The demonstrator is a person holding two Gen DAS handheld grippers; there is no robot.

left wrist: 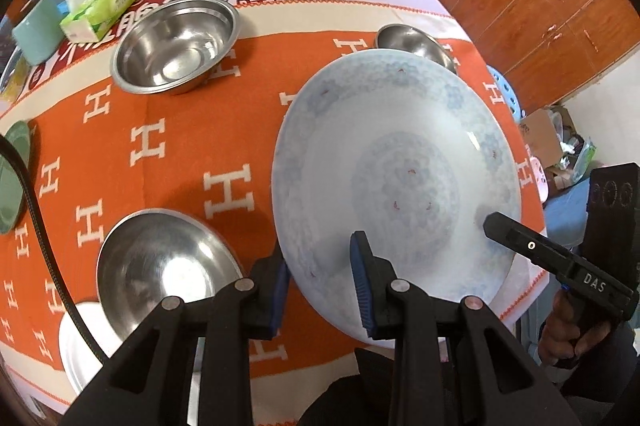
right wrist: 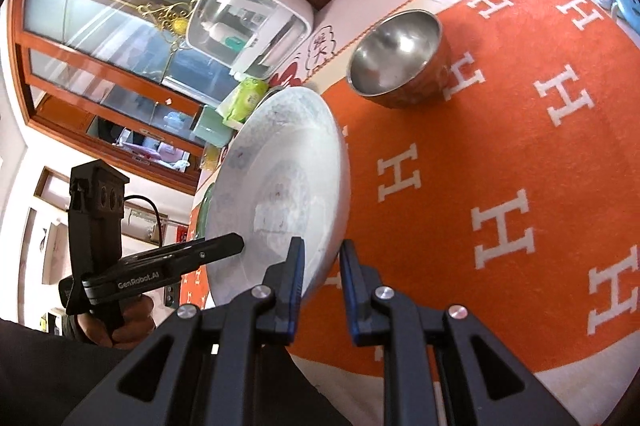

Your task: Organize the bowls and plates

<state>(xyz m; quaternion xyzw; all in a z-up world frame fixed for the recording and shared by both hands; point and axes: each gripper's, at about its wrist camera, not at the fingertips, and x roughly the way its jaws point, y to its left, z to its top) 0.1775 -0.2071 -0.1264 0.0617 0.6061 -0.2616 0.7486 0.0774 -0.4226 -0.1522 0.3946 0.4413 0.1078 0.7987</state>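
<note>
Orange H-patterned tablecloth lies under scattered steel bowls while the left gripper and right gripper each clamp the rim of the floral ceramic plate, sharing its weight, likely for stacking

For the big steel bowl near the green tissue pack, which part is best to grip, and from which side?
Grip the steel bowl by its thin flared rim, coming from above on the near side: it sits upright and open, so one finger can go inside the wall, one outside.
</note>
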